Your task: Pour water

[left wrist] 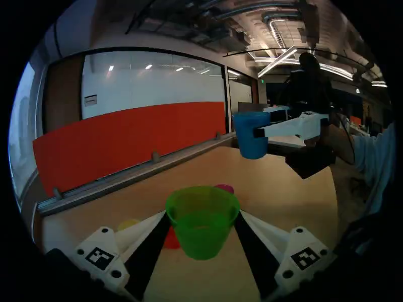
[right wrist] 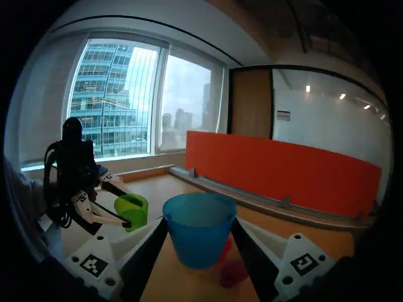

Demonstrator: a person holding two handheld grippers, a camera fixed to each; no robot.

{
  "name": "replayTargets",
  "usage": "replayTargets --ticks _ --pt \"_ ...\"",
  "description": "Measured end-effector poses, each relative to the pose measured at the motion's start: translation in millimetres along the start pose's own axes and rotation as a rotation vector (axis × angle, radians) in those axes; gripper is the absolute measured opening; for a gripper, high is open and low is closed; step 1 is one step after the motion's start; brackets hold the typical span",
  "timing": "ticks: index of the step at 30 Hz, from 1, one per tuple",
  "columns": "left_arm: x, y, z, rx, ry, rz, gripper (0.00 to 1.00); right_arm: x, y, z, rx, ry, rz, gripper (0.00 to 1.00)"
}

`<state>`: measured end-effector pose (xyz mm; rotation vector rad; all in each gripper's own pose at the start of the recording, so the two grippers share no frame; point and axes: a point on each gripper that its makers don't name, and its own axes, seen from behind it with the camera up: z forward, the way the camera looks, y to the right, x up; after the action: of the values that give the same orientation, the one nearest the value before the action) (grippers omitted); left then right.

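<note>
Green cup [left wrist: 202,221] sits nearest, upright and clamped between both fingers of the left gripper [left wrist: 202,216], lifted clear of the table [left wrist: 282,186] over its near part. Off to one side and higher, the blue cup [left wrist: 251,133] hangs in the right gripper [right wrist: 199,221], whose fingers press on its two sides in the same way. Both rims are level, which I judge keeps any water in until one cup is brought over the other. The two are well apart, so no pour has begun. Whether either holds water I cannot tell.

Each cup is a smooth, tapered plastic tumbler with a rolled lip, the green one translucent, the blue more opaque. Below them on the pale wooden table stand a pink cup [left wrist: 225,189], a red cup [left wrist: 171,239] and a yellow cup [left wrist: 128,224], partly hidden by the fingers. An orange panel [left wrist: 131,136] with a metal rail runs along the table's far edge.
</note>
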<state>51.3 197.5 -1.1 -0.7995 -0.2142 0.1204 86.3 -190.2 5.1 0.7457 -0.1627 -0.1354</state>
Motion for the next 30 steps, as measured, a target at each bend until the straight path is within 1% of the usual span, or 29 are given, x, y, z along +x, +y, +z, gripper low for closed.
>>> replayTargets --ticks 8,18,24,30 --pt "-25 -2.9 3.9 0.001 -0.064 0.006 0.85 -33 -6 4.2 0.023 -0.057 -0.019 0.90" --pt "-50 -3.2 4.7 -0.008 -0.140 0.021 0.85 -60 -7 10.4 0.048 -0.113 -0.004 0.90" --pt "-63 -6.2 6.8 -0.013 -0.180 0.014 0.85 -74 -8 13.6 0.066 -0.149 -0.007 0.90" --pt "-77 -8.0 10.1 -0.023 -0.222 0.006 0.85 -95 -10 17.0 0.091 -0.211 -0.015 0.90"
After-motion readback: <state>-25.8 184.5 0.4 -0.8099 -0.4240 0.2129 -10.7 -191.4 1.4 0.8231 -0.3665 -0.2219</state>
